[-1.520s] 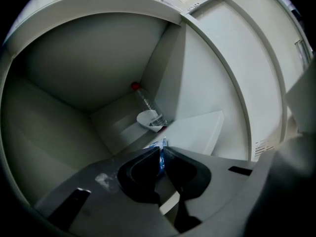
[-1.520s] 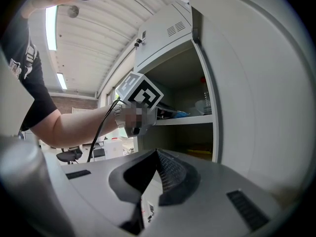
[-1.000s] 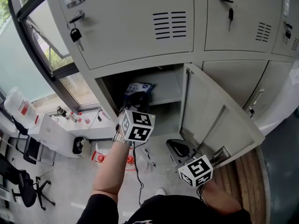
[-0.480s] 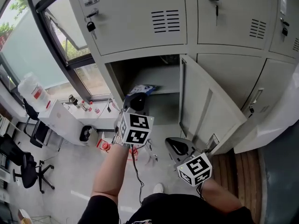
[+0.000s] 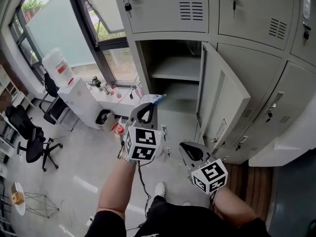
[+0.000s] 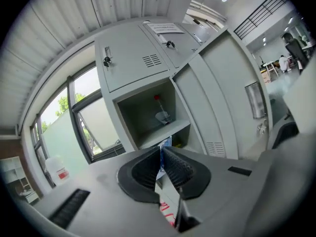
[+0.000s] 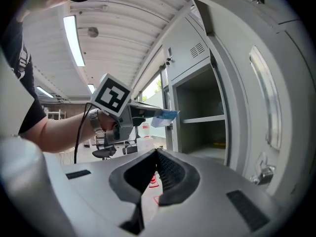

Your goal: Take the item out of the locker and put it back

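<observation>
A thin blue-and-white packet [image 5: 154, 99] sticks out of my left gripper [image 5: 146, 105], which is shut on it in front of the open locker [image 5: 173, 68], outside the compartment. In the left gripper view the packet's edge [image 6: 166, 143] shows pinched between the black pads [image 6: 148, 169], with the locker shelf [image 6: 163, 132] beyond. My right gripper [image 5: 185, 147] hangs lower right, near the foot of the open door [image 5: 222, 98], jaws together on nothing. The right gripper view shows its own shut tips [image 7: 156, 153], the left gripper's marker cube [image 7: 112, 95] and the packet [image 7: 165, 116].
Closed lockers with keys [image 5: 234, 6] surround the open one. The door swings out to the right. On the left stand a window [image 5: 98, 28], a low white cabinet [image 5: 79, 98] with small bottles, a water jug [image 5: 57, 65] and office chairs [image 5: 29, 137]. A yellow object [image 7: 219, 143] lies low inside the locker.
My left gripper has drawn back out of the locker with the packet in it. The right gripper has pulled back as well, and the locker now stands farther off.
</observation>
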`<state>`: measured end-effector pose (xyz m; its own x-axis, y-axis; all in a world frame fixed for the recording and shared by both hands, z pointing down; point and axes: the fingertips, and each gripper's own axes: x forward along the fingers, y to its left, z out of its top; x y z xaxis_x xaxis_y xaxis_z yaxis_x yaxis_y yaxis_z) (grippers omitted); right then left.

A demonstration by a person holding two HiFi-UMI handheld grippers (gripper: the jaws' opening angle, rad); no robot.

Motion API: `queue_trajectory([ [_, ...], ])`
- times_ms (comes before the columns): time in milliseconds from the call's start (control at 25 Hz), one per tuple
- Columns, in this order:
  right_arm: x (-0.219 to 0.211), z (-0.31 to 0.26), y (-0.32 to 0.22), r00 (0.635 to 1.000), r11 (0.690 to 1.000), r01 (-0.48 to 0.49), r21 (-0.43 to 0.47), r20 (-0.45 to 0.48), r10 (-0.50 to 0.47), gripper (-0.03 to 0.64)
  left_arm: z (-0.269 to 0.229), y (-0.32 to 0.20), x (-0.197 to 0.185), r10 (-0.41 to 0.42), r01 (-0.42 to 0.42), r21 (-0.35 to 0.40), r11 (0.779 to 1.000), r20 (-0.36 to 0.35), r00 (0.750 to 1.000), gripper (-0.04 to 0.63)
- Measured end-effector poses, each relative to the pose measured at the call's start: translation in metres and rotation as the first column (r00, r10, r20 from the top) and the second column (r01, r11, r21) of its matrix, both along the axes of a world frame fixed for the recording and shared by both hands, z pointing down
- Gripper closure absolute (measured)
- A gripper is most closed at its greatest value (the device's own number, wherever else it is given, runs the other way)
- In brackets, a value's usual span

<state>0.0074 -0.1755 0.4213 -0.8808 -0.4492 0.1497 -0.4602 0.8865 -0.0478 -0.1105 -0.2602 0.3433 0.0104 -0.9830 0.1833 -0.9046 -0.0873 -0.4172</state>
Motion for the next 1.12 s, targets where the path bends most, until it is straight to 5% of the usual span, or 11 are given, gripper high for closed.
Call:
queue_trajectory([
  [480,-0.035,0.007,0.044,0.996,0.995,0.085,-0.046,0.034,-0.084,0.565,0.033,0.136,-0.046,-0.153,0.151,-0.049,0.987,-0.054,0.987,0.568],
  [1120,-0.118,0.022,0.142,0.998,0.996,0.058,-0.068,0.011,-0.057,0.565,0.083,0.282,-0.120,-0.158,0.144,-0.114,0.983,-0.128,0.979,0.568],
])
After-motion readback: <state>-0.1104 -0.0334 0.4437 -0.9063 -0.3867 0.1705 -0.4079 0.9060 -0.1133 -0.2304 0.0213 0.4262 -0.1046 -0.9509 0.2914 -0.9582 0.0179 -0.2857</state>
